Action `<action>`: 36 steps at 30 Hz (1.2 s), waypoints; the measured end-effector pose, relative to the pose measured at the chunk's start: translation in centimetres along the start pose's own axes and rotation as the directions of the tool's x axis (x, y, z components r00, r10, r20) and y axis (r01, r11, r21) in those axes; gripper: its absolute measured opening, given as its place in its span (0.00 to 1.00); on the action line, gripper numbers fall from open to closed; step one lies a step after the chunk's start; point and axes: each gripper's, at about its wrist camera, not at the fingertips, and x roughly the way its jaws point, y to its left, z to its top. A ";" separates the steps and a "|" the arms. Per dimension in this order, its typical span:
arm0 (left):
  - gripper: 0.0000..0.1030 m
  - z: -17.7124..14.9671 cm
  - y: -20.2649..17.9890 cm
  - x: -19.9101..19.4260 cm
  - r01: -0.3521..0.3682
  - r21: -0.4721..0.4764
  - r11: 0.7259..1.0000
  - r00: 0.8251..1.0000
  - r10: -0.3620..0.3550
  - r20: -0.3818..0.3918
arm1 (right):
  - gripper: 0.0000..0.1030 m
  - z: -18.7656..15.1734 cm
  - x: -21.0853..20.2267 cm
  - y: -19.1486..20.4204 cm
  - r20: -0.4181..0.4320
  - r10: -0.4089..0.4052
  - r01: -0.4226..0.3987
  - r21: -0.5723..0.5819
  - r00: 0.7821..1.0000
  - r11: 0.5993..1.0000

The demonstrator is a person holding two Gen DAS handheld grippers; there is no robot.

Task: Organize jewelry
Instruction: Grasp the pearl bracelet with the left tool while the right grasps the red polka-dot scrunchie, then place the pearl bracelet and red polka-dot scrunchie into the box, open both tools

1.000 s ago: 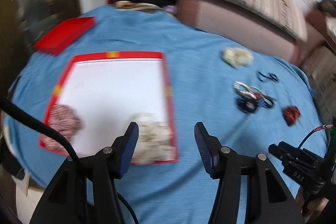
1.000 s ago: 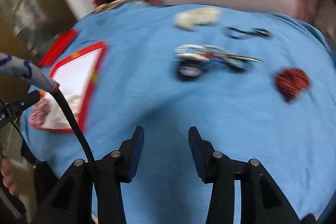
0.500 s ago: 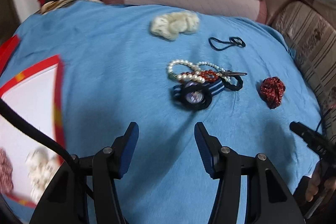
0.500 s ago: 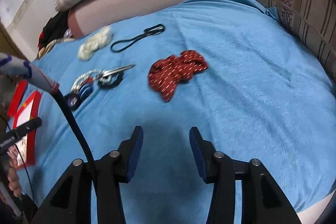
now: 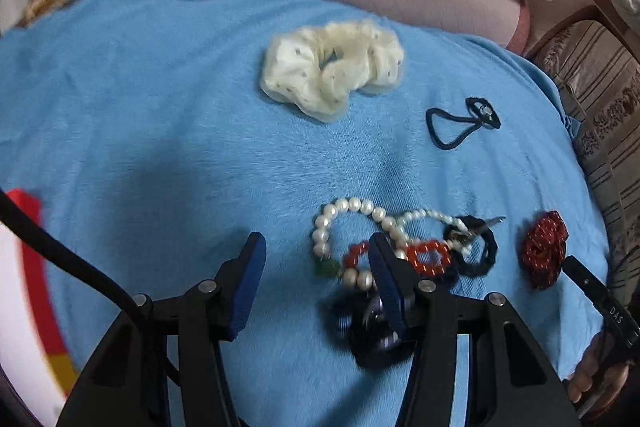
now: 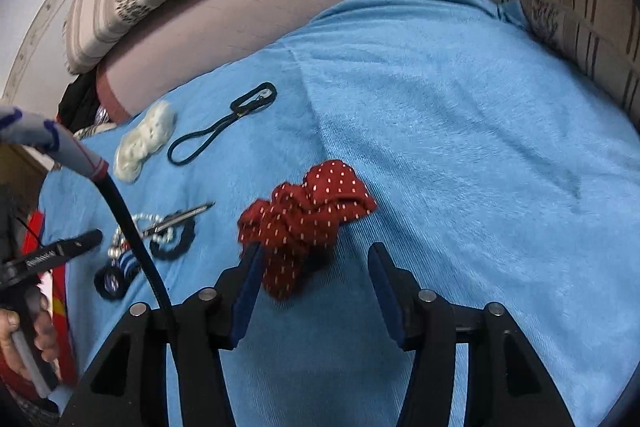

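Low over the blue blanket (image 6: 460, 131), left tongs (image 5: 316, 267) agape beside pearl bracelet (image 5: 344, 223), right tongs (image 6: 314, 267) agape at red scrunchie (image 6: 308, 215).

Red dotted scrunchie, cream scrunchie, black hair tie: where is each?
red dotted scrunchie (image 6: 306, 223), right wrist view, middle of its folds
cream scrunchie (image 5: 332, 69), left wrist view, central ruffle
black hair tie (image 6: 208, 141), right wrist view, thin loop

Pearl bracelet (image 5: 352, 223) tangled with red bead ring (image 5: 430, 259), cream scrunchie (image 5: 334, 67) apart, all lying flat
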 end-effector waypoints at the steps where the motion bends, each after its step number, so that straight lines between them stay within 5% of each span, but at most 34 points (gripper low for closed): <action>1: 0.50 0.3 -0.1 0.8 0.019 0.005 1.000 1.000 -0.019 -0.014 | 0.60 0.1 0.4 0.0 -0.004 0.003 -0.003 0.005 1.000 1.000; 8: 0.49 1.1 -1.7 2.6 0.045 0.082 0.996 0.999 -0.044 -0.008 | 0.61 0.8 2.7 0.8 -0.012 -0.017 0.017 -0.004 1.000 1.000; 9: 0.44 0.9 -2.0 2.7 0.048 0.098 0.994 0.999 -0.047 -0.010 | 0.61 0.9 2.9 0.7 -0.011 -0.022 0.022 -0.002 1.000 1.000; 11: 0.13 0.6 -2.5 2.7 0.049 0.122 0.991 0.999 -0.048 -0.015 | 0.58 1.0 3.4 0.5 -0.003 -0.028 0.028 0.007 1.000 1.000; 12: 0.09 0.5 -2.5 2.6 0.080 0.115 0.990 0.997 -0.077 -0.029 | 0.40 1.1 3.4 0.5 0.006 -0.033 0.033 0.004 0.999 0.999; 13: 0.09 0.4 -2.6 2.5 0.111 0.096 0.989 0.993 -0.107 -0.050 | 0.18 1.2 3.4 0.6 0.000 -0.024 0.024 -0.003 1.000 1.000; 16: 0.09 0.1 -3.0 1.2 0.083 0.097 0.992 0.996 -0.081 -0.020 | 0.12 1.2 2.5 0.8 0.011 -0.010 0.010 -0.007 1.000 1.000; 24: 0.09 -0.8 -2.7 -5.7 0.106 0.092 0.990 0.991 -0.113 0.073 | 0.10 0.4 -3.4 3.8 0.116 0.000 0.015 -0.131 0.993 0.991; 36: 0.09 -4.7 2.2 -16.1 0.045 0.036 0.998 0.979 -0.051 0.195 | 0.10 -2.2 -7.7 12.2 0.113 0.137 -0.097 -0.300 0.984 0.949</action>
